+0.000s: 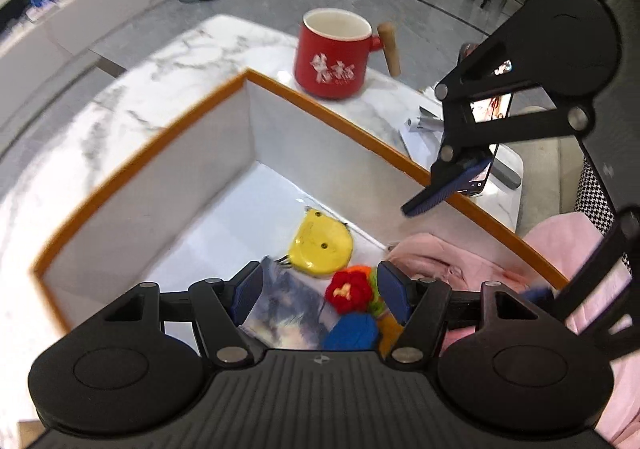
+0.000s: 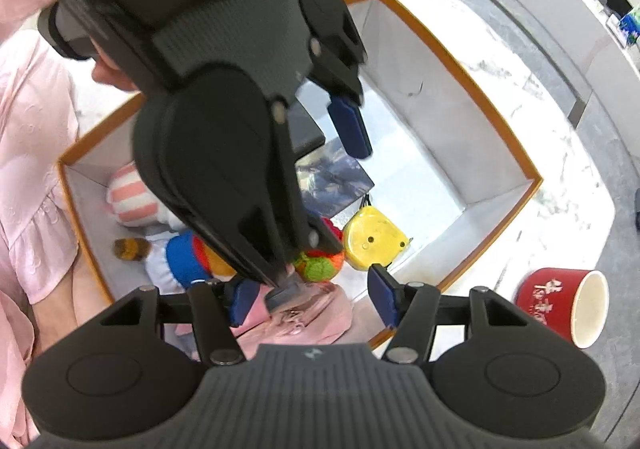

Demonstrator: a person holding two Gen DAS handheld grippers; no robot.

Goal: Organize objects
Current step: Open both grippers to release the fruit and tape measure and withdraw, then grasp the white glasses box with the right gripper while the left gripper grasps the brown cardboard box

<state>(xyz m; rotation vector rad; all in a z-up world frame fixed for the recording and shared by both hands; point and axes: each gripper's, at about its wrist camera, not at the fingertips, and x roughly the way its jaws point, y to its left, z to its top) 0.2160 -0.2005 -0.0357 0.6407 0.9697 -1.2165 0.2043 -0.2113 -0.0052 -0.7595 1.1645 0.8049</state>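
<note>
While both pairs of jaws stood apart with nothing between their pads, the work looked to sit between two placements. The left gripper (image 1: 318, 295) hung released over the near end of the orange-rimmed box (image 1: 132, 159), its blue pads clear of everything; the right gripper (image 2: 316, 299) was also empty, and its jaws were opening a little further.

Directly below the left fingers (image 1: 394, 295) lay the knitted toy (image 1: 350, 291), red, green and blue, on the box floor. Just beyond it was the yellow case (image 1: 322, 247), and to the left of the toy a printed card (image 1: 286, 309) lay flat. A pink pouch (image 2: 304, 319) rested under the right gripper at the box's near edge, and a pink-striped plush (image 2: 128, 195) filled the left corner.

Judging by that, the box was already well stocked, and the red mug (image 1: 334, 55) remained outside on the marble table (image 1: 160, 61), well beyond the far rim. The next move would probably call for lifting a hand clear of the box wall and reaching across to the mug.
</note>
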